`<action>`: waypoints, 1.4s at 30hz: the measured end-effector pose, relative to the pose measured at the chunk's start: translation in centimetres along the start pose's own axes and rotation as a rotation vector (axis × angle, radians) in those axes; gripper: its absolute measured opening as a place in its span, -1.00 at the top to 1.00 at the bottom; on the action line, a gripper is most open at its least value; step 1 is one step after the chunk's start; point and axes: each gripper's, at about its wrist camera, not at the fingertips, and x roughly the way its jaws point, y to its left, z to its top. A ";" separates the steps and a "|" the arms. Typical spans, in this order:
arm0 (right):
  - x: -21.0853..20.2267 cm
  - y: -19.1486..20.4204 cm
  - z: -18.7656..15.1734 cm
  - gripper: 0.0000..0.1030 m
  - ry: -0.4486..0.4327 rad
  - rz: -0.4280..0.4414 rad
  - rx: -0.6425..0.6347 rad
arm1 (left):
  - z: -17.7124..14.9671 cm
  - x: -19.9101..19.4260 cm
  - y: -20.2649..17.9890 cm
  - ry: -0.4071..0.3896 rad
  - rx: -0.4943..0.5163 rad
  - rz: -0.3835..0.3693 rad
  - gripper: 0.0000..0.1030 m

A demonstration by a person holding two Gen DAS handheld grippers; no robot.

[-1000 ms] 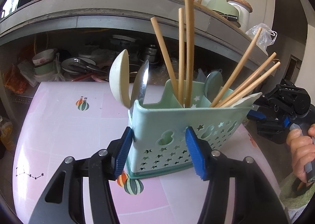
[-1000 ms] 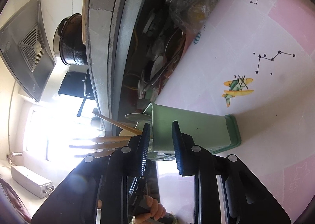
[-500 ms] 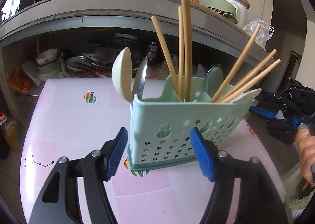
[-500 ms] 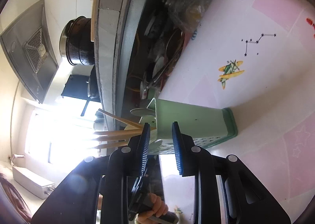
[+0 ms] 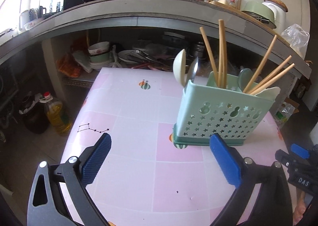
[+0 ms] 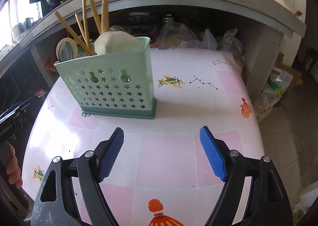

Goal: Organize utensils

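- On the pink worktop (image 6: 178,146) the green caddy (image 6: 111,84) stands upright, chopsticks (image 5: 220,51) and spoons (image 5: 179,66) already inside; no loose utensils show, so sorting looks finished
- Left claw (image 5: 159,158) and right claw (image 6: 162,154) have just been opening: both wide, empty, apart from the caddy

Utensil holder (image 5: 222,114) was mint green with a darker green base, front punched with star and gourd cutouts. Chopsticks (image 5: 221,51) were tan wood; one spoon (image 5: 178,68) cream. Surface (image 6: 178,146) was white and pale pink squares printed with black constellations, a yellow plane, orange balloons. Both grippers' pads (image 6: 111,156) were ribbed blue on black arms.
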 end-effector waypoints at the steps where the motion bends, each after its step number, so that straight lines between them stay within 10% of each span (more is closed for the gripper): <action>1: -0.1 0.2 0.0 -0.58 -0.008 -0.006 -0.005 | 0.1 -0.1 0.3 -0.003 -0.007 0.020 -0.89; 8: -1.0 2.2 0.9 -0.81 -0.076 -0.119 -0.068 | 0.4 -0.8 0.4 -0.028 -0.006 0.219 -0.89; 42: -1.0 2.3 1.3 -0.83 -0.066 -0.147 -0.017 | 0.6 -0.2 1.1 0.038 0.009 0.265 -0.89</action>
